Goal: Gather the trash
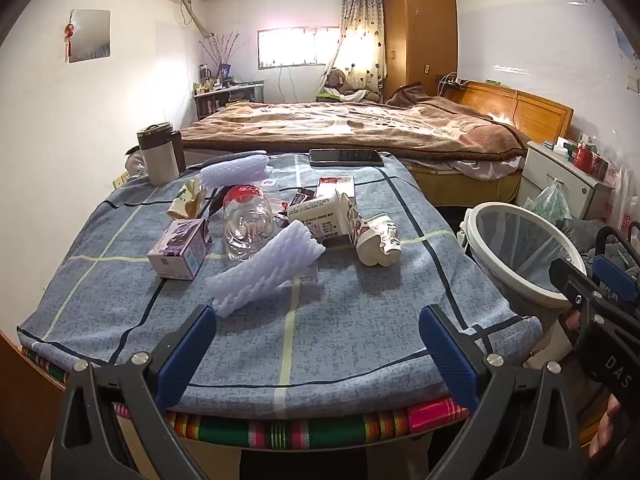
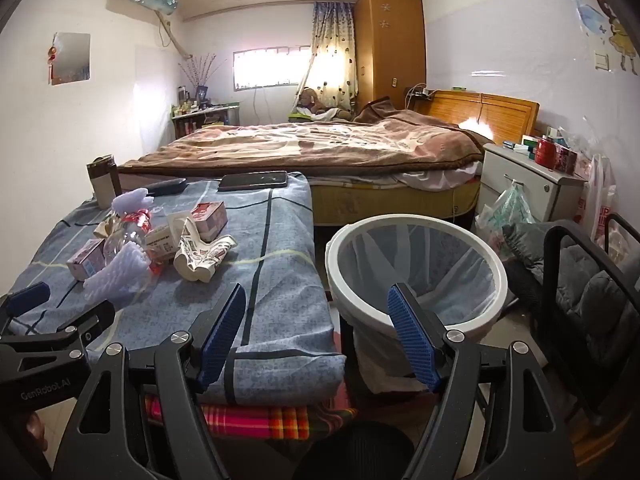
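Observation:
Trash lies in a heap on the blue checked tablecloth (image 1: 340,340): a white foam net sleeve (image 1: 266,270), a crushed clear bottle (image 1: 248,226), a purple carton (image 1: 180,254), a milk carton (image 1: 320,218) and a crumpled paper cup (image 1: 378,240). My left gripper (image 1: 316,318) hovers open over the table's near edge, short of the foam sleeve, nothing between its fingers. The white bin (image 2: 416,272) with a clear liner stands right of the table. My right gripper (image 2: 318,294) is open too, between the table's corner and the bin's rim, holding nothing.
A phone (image 1: 346,157) and a thermos (image 1: 158,158) sit at the table's far edge, a second foam sleeve (image 1: 236,172) near them. Beyond lies a bed (image 1: 360,128). A nightstand (image 2: 528,184), plastic bags and a dark chair (image 2: 592,280) crowd the right side.

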A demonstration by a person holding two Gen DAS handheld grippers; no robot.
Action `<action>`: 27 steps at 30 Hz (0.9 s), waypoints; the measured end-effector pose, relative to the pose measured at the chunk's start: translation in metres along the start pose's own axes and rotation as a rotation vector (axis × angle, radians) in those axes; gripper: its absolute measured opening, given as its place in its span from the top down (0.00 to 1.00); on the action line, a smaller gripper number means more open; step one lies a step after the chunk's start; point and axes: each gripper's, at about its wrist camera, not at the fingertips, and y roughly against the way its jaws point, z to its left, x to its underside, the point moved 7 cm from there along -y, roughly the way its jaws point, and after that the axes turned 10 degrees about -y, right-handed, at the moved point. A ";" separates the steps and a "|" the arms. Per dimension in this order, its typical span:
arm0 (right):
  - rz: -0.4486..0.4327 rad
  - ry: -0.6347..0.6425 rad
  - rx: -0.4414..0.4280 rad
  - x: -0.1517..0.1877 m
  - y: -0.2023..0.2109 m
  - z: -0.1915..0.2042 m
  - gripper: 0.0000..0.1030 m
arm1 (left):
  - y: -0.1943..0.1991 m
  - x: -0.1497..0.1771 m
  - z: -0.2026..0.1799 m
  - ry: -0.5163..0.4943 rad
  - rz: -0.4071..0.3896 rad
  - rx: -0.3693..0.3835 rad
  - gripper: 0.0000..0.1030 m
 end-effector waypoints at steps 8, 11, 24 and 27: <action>-0.003 0.009 0.008 0.000 0.000 -0.001 0.27 | 0.001 0.001 0.000 -0.008 0.007 -0.005 0.00; -0.002 0.007 0.005 -0.001 -0.001 0.001 0.27 | 0.002 0.001 0.001 -0.006 0.009 -0.004 0.00; 0.001 0.017 0.008 0.000 0.001 0.000 0.27 | 0.001 0.003 0.002 -0.005 0.014 -0.004 0.00; 0.006 0.017 0.011 0.000 0.000 -0.001 0.27 | 0.000 0.004 0.002 -0.004 0.017 -0.003 0.00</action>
